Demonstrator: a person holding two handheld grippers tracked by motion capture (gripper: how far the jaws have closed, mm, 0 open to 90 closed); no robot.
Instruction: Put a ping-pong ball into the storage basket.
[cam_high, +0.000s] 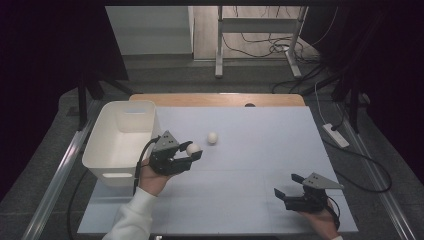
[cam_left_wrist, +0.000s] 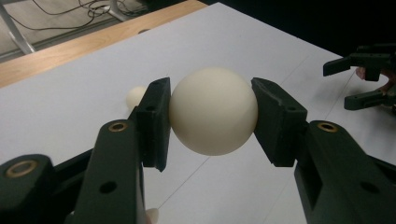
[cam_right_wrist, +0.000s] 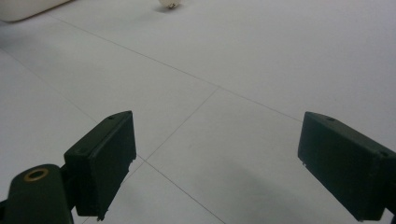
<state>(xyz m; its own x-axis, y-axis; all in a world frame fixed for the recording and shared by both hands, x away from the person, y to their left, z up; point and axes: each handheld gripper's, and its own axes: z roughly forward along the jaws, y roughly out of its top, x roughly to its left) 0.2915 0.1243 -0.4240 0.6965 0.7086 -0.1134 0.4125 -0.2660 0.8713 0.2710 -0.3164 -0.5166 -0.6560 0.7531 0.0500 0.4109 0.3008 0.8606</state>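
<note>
The left hand-held gripper (cam_left_wrist: 212, 116) is clamped on a ball (cam_left_wrist: 213, 111), seemingly bound for the bin (cam_high: 120, 142), while the right hand-held gripper (cam_high: 289, 186) waits with jaws apart.

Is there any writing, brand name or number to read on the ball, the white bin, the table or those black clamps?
None: no readable text anywhere.
The held ball is plain cream.
The second ball is unmarked.
The white bin shows no label.
The white table sheet bears only thin lines.
The left gripper and right gripper carry no lettering.
</note>
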